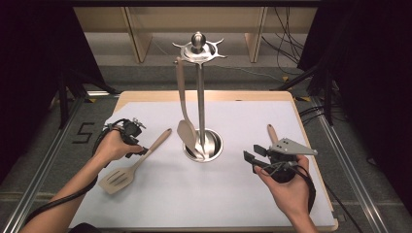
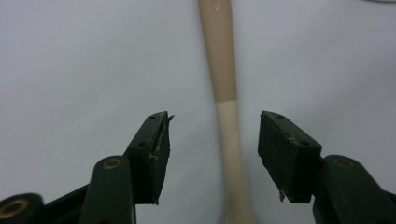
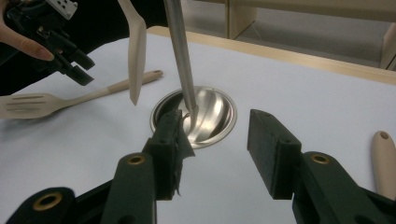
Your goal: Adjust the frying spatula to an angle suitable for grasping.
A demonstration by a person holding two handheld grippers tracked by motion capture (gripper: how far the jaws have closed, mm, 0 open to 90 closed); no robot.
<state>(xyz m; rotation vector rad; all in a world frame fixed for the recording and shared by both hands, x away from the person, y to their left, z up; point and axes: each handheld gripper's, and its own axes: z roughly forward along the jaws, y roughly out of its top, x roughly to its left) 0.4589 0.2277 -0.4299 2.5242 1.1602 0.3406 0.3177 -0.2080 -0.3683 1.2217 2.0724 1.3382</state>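
A beige slotted spatula lies on the white mat at the left. My left gripper hovers open over its handle, which runs between the two jaws without touching them. A steel utensil stand rises from a round base at the mat's middle, and a beige spatula hangs from its top ring. My right gripper is open with nothing between its jaws, right of the base and pointing at it. The left gripper and the slotted spatula also appear in the right gripper view.
Another beige handle lies on the mat just beyond my right gripper, seen too at the edge of the right gripper view as a beige handle. The wooden table edge borders the white mat. Dark stands and cables flank the table.
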